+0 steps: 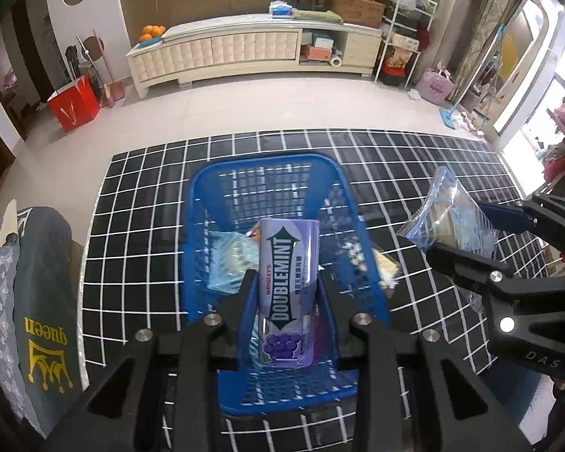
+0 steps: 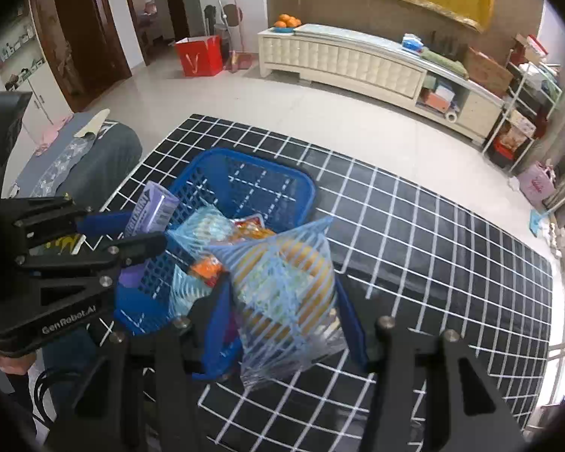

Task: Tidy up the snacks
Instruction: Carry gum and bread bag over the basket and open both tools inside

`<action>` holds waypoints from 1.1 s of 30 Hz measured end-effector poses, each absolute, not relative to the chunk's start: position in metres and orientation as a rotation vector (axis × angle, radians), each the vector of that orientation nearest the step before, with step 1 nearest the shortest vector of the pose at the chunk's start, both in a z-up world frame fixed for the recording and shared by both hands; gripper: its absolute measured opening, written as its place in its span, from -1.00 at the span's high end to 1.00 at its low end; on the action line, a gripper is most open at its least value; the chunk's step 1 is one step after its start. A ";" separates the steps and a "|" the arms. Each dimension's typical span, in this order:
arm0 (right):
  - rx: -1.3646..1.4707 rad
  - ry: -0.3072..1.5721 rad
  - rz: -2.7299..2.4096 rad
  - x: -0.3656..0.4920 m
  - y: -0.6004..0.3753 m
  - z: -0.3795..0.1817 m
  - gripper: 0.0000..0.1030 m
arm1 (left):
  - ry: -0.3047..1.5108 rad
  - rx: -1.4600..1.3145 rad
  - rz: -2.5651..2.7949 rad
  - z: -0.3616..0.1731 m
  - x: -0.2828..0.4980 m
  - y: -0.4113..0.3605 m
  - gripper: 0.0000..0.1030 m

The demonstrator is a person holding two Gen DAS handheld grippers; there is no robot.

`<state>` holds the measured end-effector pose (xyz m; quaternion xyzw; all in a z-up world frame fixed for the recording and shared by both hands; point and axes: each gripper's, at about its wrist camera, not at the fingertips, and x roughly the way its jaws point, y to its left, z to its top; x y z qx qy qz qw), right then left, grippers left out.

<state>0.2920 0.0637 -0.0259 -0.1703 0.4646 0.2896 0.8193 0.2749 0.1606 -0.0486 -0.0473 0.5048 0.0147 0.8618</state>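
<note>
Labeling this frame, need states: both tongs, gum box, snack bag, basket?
left tongs: shut on Doublemint box
Doublemint box: held above the basket
right tongs: shut on striped snack bag
striped snack bag: lifted, beside the basket
blue basket: upright on grid mat, partly filled with snacks

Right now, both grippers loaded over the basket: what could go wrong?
1. The purple Doublemint gum box in the left hand-held gripper is held only at its lower half, so it might pivot on release.
2. The crinkly blue-striped clear snack bag in the right hand-held gripper hangs beside the blue plastic mesh basket's rim; dropped here, it may land on the black grid tablecloth.
</note>
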 end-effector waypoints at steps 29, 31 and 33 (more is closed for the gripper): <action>-0.364 1.039 0.610 0.319 0.092 -0.057 -0.13 | 1.151 -0.169 -0.049 -0.098 0.315 0.183 0.23; -0.362 1.034 0.615 0.315 0.095 -0.053 -0.13 | 1.136 -0.143 -0.031 -0.090 0.306 0.183 0.23; -0.363 1.030 0.625 0.311 0.100 -0.050 -0.13 | 1.129 -0.125 -0.022 -0.085 0.301 0.189 0.22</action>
